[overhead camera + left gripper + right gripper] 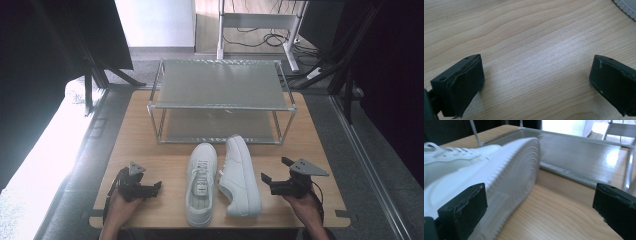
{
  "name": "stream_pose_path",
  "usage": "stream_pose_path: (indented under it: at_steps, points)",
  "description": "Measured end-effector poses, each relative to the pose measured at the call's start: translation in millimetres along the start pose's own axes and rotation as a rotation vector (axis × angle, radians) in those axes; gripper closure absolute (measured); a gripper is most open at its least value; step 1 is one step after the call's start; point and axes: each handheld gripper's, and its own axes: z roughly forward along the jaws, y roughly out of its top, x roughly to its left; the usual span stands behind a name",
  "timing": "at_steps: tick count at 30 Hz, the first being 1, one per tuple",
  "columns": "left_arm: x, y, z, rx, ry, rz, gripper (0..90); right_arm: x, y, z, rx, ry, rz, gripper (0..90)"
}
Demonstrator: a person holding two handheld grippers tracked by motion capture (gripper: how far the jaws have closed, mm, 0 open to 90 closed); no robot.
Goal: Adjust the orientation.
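white shoes (222, 180) | side by side (right one tipped) | both grippers' jaws spread, empty

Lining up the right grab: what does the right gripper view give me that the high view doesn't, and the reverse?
Right gripper view: the ribbed white sole of the tipped white sneaker, close between open jaws. High view: both hands, the left gripper, the right gripper, the upright white sneaker and the two-tier metal shelf rack. Shared: the tipped sneaker, the rack's lower shelf, the wooden table.
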Motion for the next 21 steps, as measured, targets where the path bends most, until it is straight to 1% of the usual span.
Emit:
stream_pose_path:
  at_steps: [5,6,7,10,14,16,21]
  points:
    - [-0.1,0.0,0.0,0.0,0.0,-0.001,0.0,16.8,7.6,8.1,-0.015,0.029,-0.007,0.0]
    - [-0.1,0.0,0.0,0.0,0.0,-0.001,0.0,16.8,7.6,8.1,-0.015,0.029,-0.007,0.0]
    - [-0.1,0.0,0.0,0.0,0.001,0.0,0.0,23.9,10.0,11.3,-0.019,0.044,-0.011,0.0]
    - [-0.1,0.0,0.0,0.0,0.001,0.0,0.0,31.5,11.4,15.6,-0.013,0.057,-0.023,0.0]
    - [0.0,0.0,0.0,0.0,0.0,0.0,0.0,38.0,9.6,20.6,0.005,0.062,-0.049,0.0]
    - [-0.1,0.0,0.0,0.0,0.0,0.0,0.0,40.0,7.7,22.6,0.022,0.062,-0.062,0.0]
    - [0.0,0.0,0.0,0.0,0.0,0.0,0.0,39.0,5.4,24.0,0.033,0.069,-0.058,0.0]
